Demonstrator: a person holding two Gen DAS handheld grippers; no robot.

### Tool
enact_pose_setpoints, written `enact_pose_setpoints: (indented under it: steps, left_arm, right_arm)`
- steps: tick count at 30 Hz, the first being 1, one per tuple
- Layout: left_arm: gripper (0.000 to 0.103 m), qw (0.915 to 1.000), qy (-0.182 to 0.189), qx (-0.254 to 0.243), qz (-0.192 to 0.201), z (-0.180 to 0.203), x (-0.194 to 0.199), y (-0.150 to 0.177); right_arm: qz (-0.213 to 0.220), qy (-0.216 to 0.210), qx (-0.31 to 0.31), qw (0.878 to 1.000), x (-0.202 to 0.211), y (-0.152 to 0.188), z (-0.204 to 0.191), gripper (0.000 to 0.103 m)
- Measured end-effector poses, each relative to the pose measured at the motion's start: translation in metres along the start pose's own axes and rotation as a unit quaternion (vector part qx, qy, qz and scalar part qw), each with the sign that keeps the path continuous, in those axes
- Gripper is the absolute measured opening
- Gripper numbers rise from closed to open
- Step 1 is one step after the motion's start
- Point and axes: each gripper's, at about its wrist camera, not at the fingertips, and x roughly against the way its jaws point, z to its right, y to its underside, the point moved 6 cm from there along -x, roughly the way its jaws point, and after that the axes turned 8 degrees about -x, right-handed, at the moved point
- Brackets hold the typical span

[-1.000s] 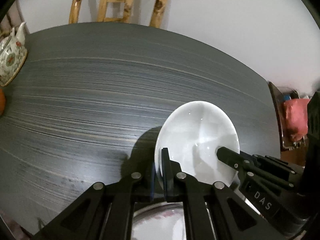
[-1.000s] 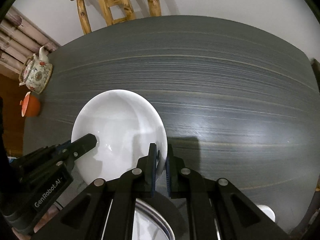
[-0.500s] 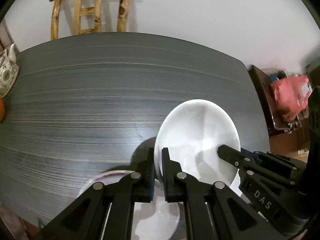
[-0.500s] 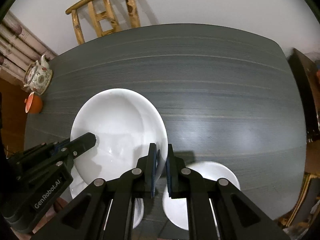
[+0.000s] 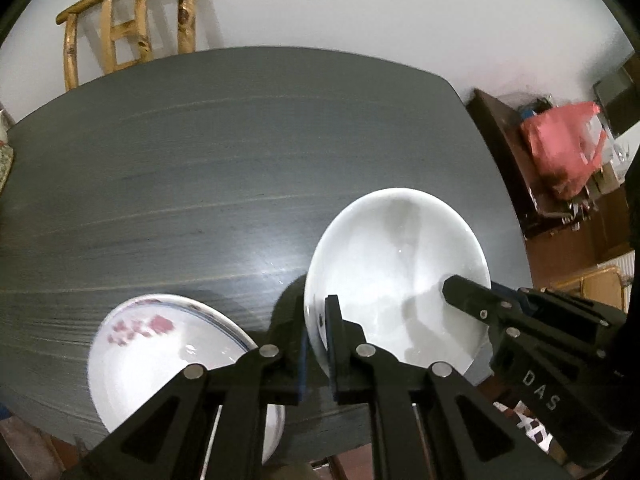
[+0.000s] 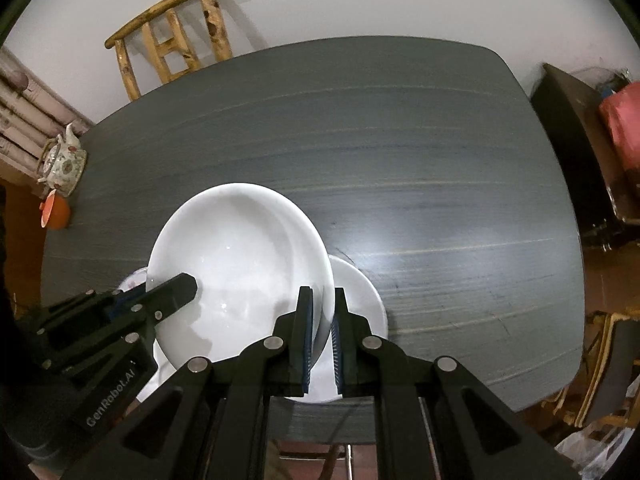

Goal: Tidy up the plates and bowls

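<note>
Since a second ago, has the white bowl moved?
Yes. The white bowl, pinched by both grippers, has risen and pulled back from the wooden chair; two dishes beneath it now show, and more of the table.

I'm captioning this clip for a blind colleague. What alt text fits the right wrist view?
Two grippers hold a white bowl by opposite rims above a dark table: the right gripper at centre, the left gripper from the lower left. A white plate lies under the bowl; a teapot and orange cup stand far left.
</note>
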Motion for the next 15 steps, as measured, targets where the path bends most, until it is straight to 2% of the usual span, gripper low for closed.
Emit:
enact_pose_setpoints:
  steps: [6, 15]
  left_arm:
    - [0.009, 0.9998, -0.003, -0.006, -0.017, 0.020, -0.017, 0.014]
    - [0.009, 0.9994, -0.015, -0.014, -0.027, 0.030, -0.031, 0.018]
  right_arm:
    - [-0.008, 0.009, -0.005, 1.000, -0.007, 0.012, 0.016, 0.009]
    - [-0.020, 0.007, -0.018, 1.000, -0.019, 0.022, 0.038, 0.009]
